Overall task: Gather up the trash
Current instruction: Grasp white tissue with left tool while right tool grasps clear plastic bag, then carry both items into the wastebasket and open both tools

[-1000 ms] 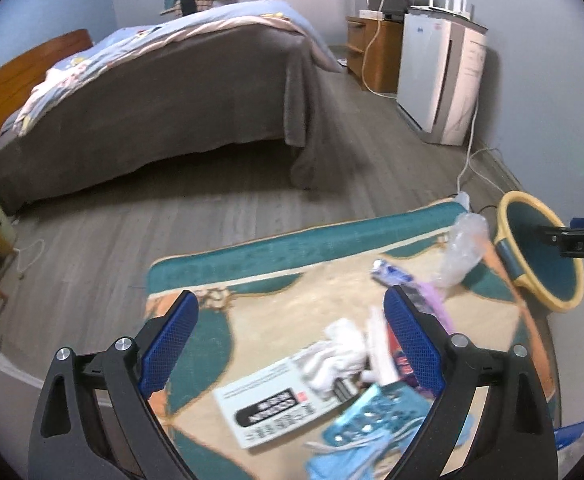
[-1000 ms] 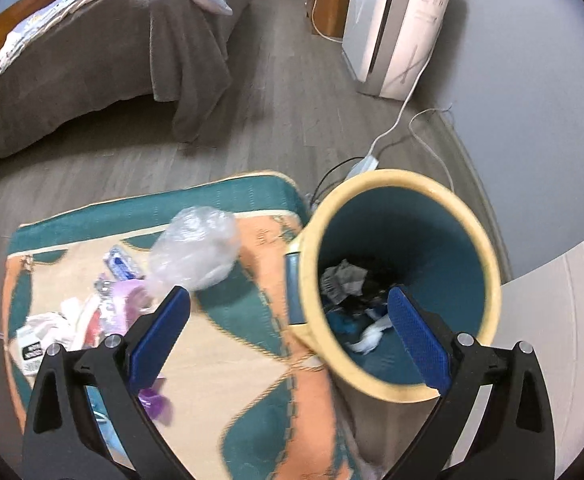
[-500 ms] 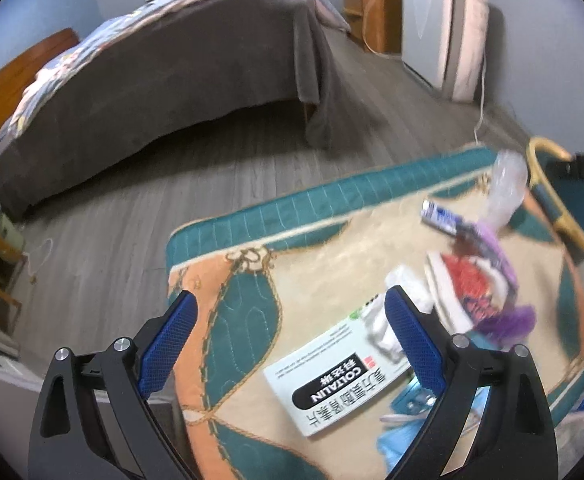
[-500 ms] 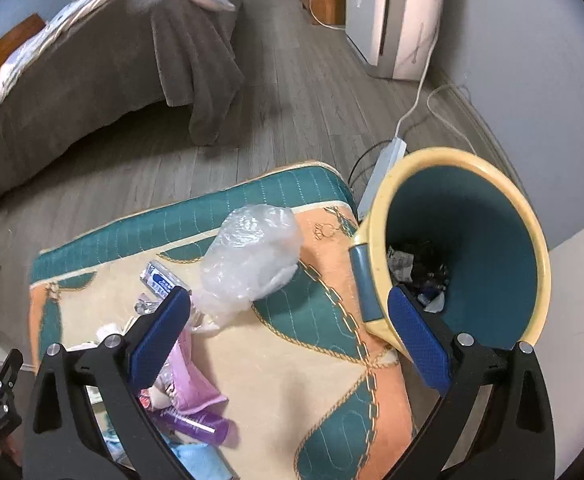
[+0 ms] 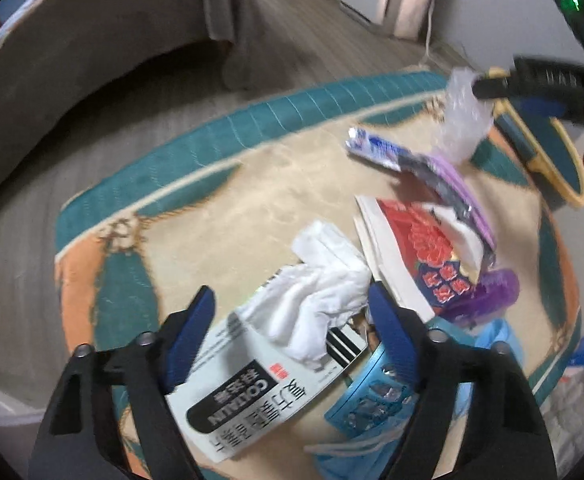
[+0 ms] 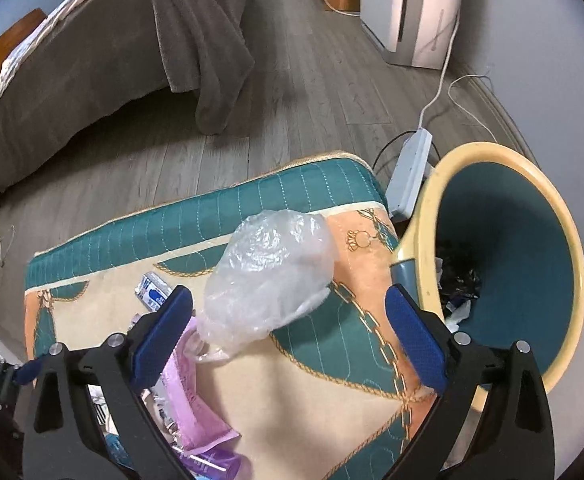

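Observation:
Trash lies on a patterned mat (image 5: pixel 212 216). My left gripper (image 5: pixel 292 328) is open, low over a crumpled white tissue (image 5: pixel 324 280) that lies on a white COLTALIN box (image 5: pixel 252 392); the tissue sits between the fingers. A red carton (image 5: pixel 420 248), a purple wrapper (image 5: pixel 452 184) and a blue blister pack (image 5: pixel 372 396) lie beside it. My right gripper (image 6: pixel 288 332) is open just before a crumpled clear plastic bag (image 6: pixel 272 272). The yellow-rimmed teal bin (image 6: pixel 424 240) stands at the right with trash inside.
A power strip (image 6: pixel 408 172) with cables lies on the wood floor behind the bin. A bed with a grey cover (image 6: pixel 92 64) stands at the back left. A white appliance (image 6: pixel 412 8) stands against the far wall. A purple wrapper (image 6: pixel 196 400) lies under my right gripper.
My left gripper has dropped down and forward onto the trash pile, now around the tissue. My right gripper has swung left from above the bin to the clear bag.

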A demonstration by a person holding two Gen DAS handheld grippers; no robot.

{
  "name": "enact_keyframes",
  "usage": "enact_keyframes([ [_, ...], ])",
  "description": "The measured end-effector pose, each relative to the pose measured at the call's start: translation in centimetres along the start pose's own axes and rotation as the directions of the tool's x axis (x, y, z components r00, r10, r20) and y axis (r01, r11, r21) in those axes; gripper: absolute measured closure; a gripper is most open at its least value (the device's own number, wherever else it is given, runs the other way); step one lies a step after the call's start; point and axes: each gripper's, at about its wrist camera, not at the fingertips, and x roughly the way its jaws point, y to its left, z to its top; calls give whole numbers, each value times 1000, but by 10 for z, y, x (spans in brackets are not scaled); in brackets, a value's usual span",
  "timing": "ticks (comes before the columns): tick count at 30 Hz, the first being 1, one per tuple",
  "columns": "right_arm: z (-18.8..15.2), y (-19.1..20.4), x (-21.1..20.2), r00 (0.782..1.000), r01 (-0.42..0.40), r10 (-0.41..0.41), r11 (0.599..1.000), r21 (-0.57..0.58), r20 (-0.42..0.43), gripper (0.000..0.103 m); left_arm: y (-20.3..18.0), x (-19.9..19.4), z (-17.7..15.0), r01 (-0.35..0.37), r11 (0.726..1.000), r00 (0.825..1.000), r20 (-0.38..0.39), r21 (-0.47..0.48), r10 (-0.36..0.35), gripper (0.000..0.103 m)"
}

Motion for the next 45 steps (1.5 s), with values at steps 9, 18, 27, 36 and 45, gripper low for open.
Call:
enact_keyframes([
  [9,-6,17,37,990,-45,38,998,-45,-137,39,-1,11,5,22,1000,999,-39,22,-21,59],
  [18,-18,17,33,981,-90,83,995,-36,-173,73,-8,-4,0,47,998,999,-16,30,-47,92],
  [27,-22,11,-5,988,-108,103,993,-38,-111,74,-12,-51,4,21,1000,991,132,-2,-20,93],
  [36,-26,0,-59,989,-145,144,989,-33,-26,74,-18,-104,14,-34,999,954,296,-34,43,93],
  [45,-45,-27,-97,996,-87,88,995,-49,17,74,-35,-117,23,-13,998,941,336,-56,31,93],
])
